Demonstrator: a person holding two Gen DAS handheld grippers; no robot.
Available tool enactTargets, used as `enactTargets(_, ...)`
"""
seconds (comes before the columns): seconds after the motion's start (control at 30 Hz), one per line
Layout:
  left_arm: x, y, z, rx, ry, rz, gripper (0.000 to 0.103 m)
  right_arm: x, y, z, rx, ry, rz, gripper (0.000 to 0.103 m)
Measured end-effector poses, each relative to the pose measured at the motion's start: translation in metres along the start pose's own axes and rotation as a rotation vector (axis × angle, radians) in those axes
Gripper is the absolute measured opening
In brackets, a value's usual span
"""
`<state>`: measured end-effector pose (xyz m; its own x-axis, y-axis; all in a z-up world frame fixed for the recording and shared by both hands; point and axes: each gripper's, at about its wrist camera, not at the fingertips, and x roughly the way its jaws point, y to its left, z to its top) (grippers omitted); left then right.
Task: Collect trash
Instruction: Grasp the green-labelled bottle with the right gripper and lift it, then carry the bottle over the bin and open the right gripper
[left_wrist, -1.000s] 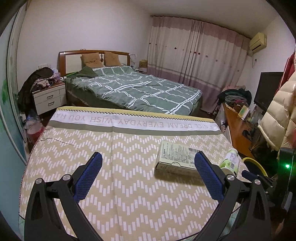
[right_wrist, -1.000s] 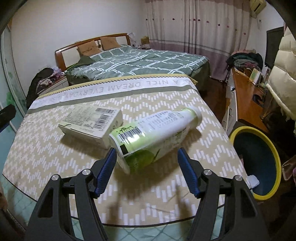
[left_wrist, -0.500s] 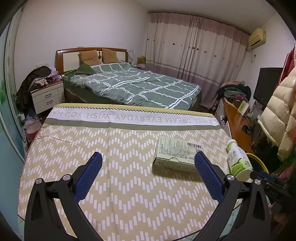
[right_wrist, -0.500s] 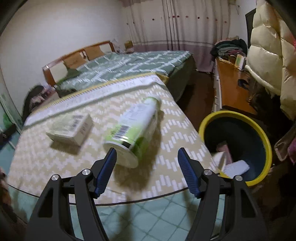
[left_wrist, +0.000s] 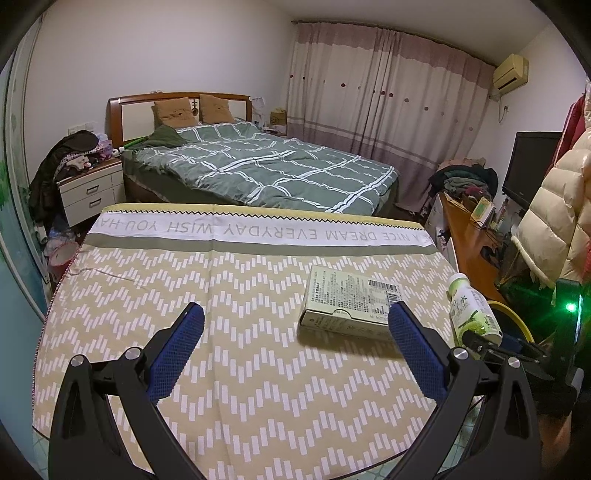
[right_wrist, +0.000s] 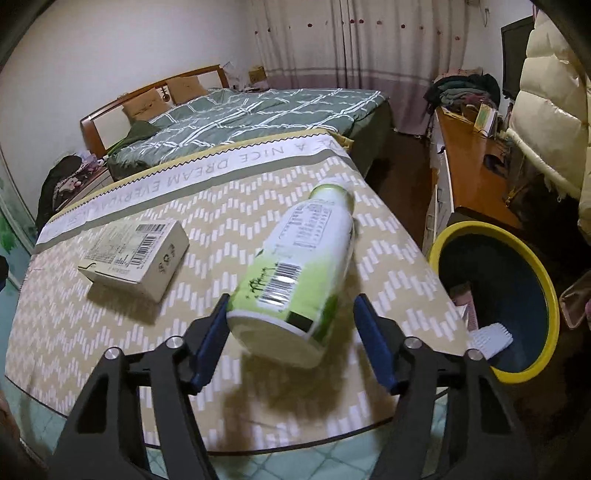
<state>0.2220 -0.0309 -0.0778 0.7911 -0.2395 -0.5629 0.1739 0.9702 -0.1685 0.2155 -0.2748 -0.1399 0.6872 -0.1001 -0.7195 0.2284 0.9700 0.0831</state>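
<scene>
A green and white plastic bottle (right_wrist: 303, 266) lies on its side on the zigzag tablecloth (right_wrist: 229, 206), near the table's right edge. My right gripper (right_wrist: 291, 306) has the bottle's base between its closing jaws. The left pad (right_wrist: 212, 332) is at the bottle's side, while a gap separates the right pad from it. A flat cardboard box (right_wrist: 136, 251) lies to the bottle's left. My left gripper (left_wrist: 295, 314) hovers open over the cloth with nothing between its fingers. From there the box (left_wrist: 351, 299) is just ahead of the right finger and the bottle (left_wrist: 469, 310) is farther right.
A dark bin with a yellow rim (right_wrist: 546, 280) stands on the floor right of the table, with some white and pink rubbish inside. Behind the table is a bed (left_wrist: 266, 166). A wooden desk (right_wrist: 469, 158) and a puffy coat (right_wrist: 546, 122) crowd the right side.
The right gripper has swung and closed in on the bottle, whose base now sits deeper between narrower jaws. The bottle has turned to point more away. The left gripper's view hardly differs.
</scene>
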Motion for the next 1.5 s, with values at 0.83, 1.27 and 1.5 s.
enactTargets(0.83, 0.004, 0.001, -0.002, -0.001, 0.010, 0.005, 0.098, -0.107, -0.041, 0.013, 0.021, -0.191, 0.193, 0.050)
enactTargets(1.27, 0.008, -0.001, -0.003, 0.023, 0.012, 0.018, 0.098, -0.127, -0.129, 0.029, 0.204, -0.266, 0.147, 0.049)
enactTargets(1.5, 0.012, -0.001, -0.004, 0.020, 0.028, 0.017, 0.098, -0.127, -0.178, 0.036, 0.265, -0.317, -0.018, 0.049)
